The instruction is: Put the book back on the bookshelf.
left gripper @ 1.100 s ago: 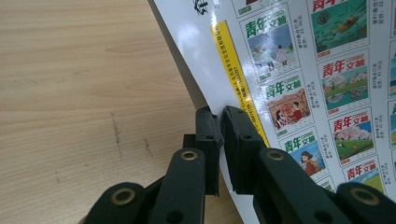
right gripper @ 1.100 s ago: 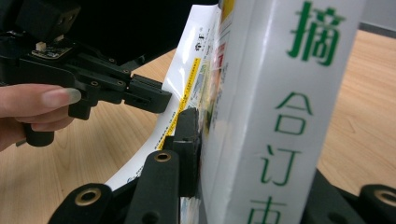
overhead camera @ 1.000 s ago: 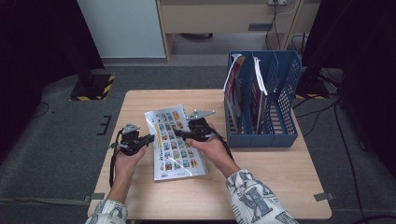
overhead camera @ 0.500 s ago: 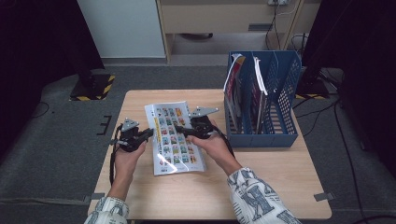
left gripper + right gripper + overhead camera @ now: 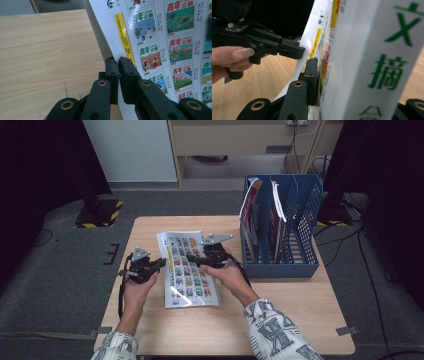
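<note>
magazine (image 5: 188,270), both tools clamping it

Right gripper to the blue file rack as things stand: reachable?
Probably yes, but not freely. The blue file rack stands just right of the right gripper with bare table between. But that gripper is clamped on the magazine, which the left gripper also pinches, so the magazine comes along.
</note>
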{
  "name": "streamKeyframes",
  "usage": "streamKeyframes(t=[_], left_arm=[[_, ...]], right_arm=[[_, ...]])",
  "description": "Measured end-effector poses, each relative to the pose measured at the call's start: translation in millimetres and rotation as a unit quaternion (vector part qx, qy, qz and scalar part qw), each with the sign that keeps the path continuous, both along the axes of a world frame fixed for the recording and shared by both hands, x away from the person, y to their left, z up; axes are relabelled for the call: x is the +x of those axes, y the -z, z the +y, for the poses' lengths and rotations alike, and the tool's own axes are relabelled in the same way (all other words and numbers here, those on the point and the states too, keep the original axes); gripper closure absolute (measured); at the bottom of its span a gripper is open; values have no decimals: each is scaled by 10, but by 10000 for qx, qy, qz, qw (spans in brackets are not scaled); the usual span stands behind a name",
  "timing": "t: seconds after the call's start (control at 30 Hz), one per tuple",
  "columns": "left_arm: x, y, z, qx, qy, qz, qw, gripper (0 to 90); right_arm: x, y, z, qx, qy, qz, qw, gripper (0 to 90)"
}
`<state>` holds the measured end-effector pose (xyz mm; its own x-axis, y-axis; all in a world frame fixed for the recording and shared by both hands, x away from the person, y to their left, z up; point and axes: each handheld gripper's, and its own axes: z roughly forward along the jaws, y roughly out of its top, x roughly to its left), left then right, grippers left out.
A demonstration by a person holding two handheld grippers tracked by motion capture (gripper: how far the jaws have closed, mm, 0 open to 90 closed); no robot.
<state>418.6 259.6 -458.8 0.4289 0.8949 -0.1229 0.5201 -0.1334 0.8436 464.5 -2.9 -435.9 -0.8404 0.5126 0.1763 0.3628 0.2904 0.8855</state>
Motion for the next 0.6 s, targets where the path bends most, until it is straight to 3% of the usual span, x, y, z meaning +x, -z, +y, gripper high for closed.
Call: streamKeyframes(t=[0.23,0.6], left_arm=[[26,-114,32,-52,-114,-152,9998,850],[53,-344,-19,46,-189,-543,9983,851]], right_arm=[[32,-33,19,155,102,-116,9998,724],[46,-140,-12,387,218,-636,9970,729]])
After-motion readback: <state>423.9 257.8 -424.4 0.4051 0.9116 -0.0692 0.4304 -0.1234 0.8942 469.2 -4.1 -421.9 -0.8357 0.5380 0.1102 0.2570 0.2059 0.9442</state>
